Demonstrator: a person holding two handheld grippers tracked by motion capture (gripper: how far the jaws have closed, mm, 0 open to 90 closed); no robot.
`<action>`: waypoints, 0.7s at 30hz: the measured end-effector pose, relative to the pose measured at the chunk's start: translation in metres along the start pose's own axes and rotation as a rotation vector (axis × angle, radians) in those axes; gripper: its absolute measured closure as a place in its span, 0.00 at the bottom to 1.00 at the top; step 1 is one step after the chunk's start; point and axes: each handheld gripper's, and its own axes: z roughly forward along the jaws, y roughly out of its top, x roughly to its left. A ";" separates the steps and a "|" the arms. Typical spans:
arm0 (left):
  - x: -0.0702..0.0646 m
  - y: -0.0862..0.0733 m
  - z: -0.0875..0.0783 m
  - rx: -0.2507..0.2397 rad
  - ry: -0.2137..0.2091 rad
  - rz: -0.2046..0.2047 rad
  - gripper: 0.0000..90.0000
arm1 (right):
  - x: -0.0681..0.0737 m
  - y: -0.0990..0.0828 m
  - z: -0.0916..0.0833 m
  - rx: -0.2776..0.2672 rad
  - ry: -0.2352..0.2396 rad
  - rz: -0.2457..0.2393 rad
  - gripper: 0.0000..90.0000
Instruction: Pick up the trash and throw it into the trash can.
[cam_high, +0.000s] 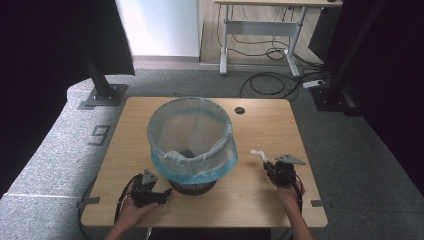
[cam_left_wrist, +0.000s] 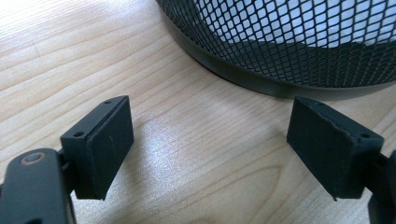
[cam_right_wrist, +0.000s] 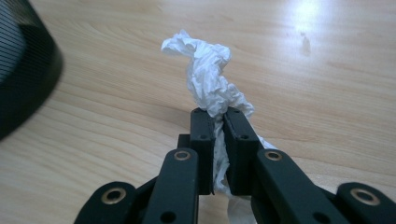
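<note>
A black mesh bin (cam_high: 192, 142) lined with a pale blue bag stands in the middle of the wooden table (cam_high: 260, 200). To its right my right gripper (cam_right_wrist: 218, 114) is shut on a crumpled white tissue (cam_right_wrist: 208, 74), which sticks up beyond the pads, a little above the wood. In the high view that tissue (cam_high: 258, 152) pokes out to the left of the right gripper (cam_high: 270, 162). My left gripper (cam_left_wrist: 208, 140) rests low at the bin's front left, its jaws wide apart with nothing between them, facing the bin's mesh base (cam_left_wrist: 289, 56). In the high view the left gripper (cam_high: 159, 192) lies by the bin's foot.
A round dark cable hole (cam_high: 240, 110) sits near the table's far edge. Grey carpet surrounds the table, with black stand posts (cam_high: 100, 82) at the back left and right and a white desk with loose cables (cam_high: 270, 55) behind.
</note>
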 end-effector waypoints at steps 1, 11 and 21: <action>0.000 0.000 0.000 0.000 0.000 0.000 0.16 | 0.001 0.001 -0.004 -0.007 0.007 -0.002 0.92; 0.000 0.000 0.000 0.000 0.000 0.000 0.16 | 0.006 0.010 -0.031 -0.084 0.052 -0.002 0.92; 0.000 0.000 0.000 0.000 0.000 0.000 0.16 | 0.010 0.020 -0.051 -0.140 0.071 -0.018 0.92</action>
